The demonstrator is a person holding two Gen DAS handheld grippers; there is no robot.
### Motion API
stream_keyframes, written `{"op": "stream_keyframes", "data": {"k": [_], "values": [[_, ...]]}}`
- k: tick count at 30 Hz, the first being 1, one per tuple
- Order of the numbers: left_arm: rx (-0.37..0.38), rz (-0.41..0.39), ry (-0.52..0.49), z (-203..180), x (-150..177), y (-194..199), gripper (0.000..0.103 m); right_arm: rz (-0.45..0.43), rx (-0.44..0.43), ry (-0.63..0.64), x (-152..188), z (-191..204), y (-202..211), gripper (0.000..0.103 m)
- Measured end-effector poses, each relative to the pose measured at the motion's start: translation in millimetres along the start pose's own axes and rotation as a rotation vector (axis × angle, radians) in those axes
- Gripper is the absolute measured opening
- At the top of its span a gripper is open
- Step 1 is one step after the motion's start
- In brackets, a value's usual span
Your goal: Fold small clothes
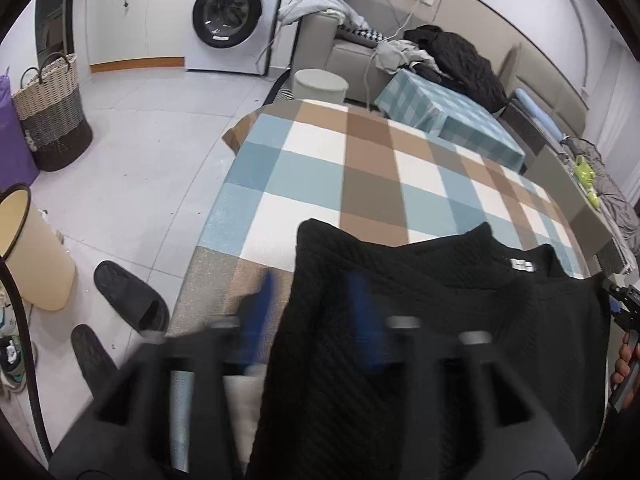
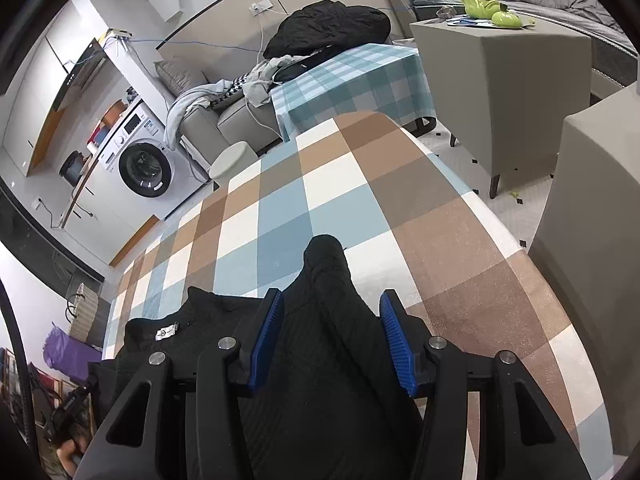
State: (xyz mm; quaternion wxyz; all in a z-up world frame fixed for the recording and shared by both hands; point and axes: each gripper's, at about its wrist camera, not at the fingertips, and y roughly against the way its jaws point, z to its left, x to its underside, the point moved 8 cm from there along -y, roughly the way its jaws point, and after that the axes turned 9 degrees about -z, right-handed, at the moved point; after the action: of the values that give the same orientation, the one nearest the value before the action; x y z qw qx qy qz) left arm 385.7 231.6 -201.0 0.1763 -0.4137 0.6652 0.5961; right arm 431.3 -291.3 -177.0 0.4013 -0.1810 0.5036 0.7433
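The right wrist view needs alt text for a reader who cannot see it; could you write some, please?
A black textured knit garment lies bunched between the blue-padded fingers of the right gripper, on a blue, brown and white checked tablecloth. A white front-loading washing machine stands behind.

the right gripper (image 2: 330,334) fingers (image 2: 267,330) straddle a black garment (image 2: 324,280) lying on the checked cloth (image 2: 360,208).

Left gripper (image 1: 316,312): motion-blurred, so contact between its blue pads and the black garment (image 1: 460,340) cannot be judged. Garment's near part is cut off by the bottom edge in both views. Garment label (image 2: 166,333): print too small to read. Desk (image 1: 360,168): near portion hidden under the garment.
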Motion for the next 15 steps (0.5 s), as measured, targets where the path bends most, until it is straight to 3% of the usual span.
{"op": "stream_keyframes", "data": {"k": [3, 5, 7, 9, 11, 15], "values": [[0.015, 0.001, 0.009, -1.5, -1.2, -5.2, 0.055, 0.001, 0.005, 0.012, 0.6, 0.5, -2.0, 0.053], [0.009, 0.005, 0.004, -2.5, -0.7, -10.0, 0.047, 0.000, 0.013, 0.023, 1.0, 1.1, -5.7, 0.053], [0.025, 0.016, -0.004, -6.1, 1.4, -14.6, 0.007, -0.005, 0.023, 0.048, 1.7, 2.9, -9.4, 0.051], [0.015, -0.010, -0.017, -7.1, 0.0, -12.5, 0.004, -0.017, 0.028, 0.051, 0.9, 1.7, -11.1, 0.023], [0.002, -0.054, -0.018, -5.2, -4.9, -3.1, 0.003, -0.013, 0.040, 0.049, 1.2, -2.6, -12.9, 0.007], [0.025, -0.146, 0.021, 0.4, -21.6, 26.5, 0.003, -0.091, -0.035, 0.026, -9.0, -0.1, 8.0, 0.005]]}}
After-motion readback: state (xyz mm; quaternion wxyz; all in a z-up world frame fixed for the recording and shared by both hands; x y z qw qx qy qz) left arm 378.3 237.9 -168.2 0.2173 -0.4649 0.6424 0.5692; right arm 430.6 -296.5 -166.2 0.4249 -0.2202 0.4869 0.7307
